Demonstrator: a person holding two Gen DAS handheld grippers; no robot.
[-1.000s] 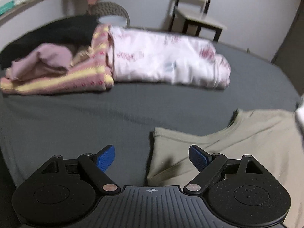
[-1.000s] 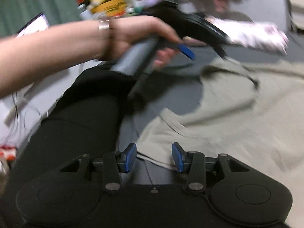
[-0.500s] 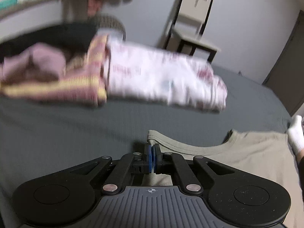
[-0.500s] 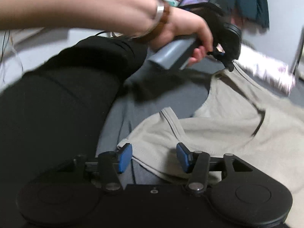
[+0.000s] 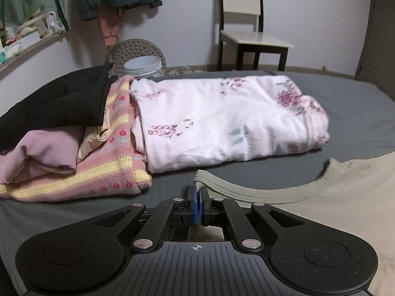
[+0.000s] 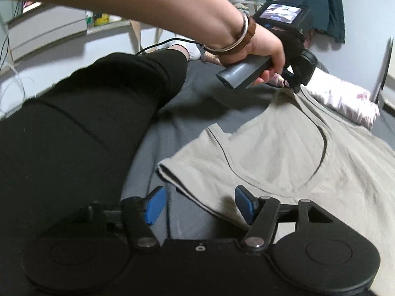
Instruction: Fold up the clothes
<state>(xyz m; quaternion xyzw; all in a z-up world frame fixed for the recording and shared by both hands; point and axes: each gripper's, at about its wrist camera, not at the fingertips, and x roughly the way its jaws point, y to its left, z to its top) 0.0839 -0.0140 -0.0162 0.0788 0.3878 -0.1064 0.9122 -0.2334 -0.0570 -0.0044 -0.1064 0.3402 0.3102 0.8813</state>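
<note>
Grey bed sheet under folded clothes; chair against wall.

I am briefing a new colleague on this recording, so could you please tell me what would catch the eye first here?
The beige top spread on the grey bed stands out, with the left tongs shut on its strap and the right tongs open over the other strap. Behind it lie a folded white flowered cloth and, to its left, a pile of pink and black clothes.
</note>
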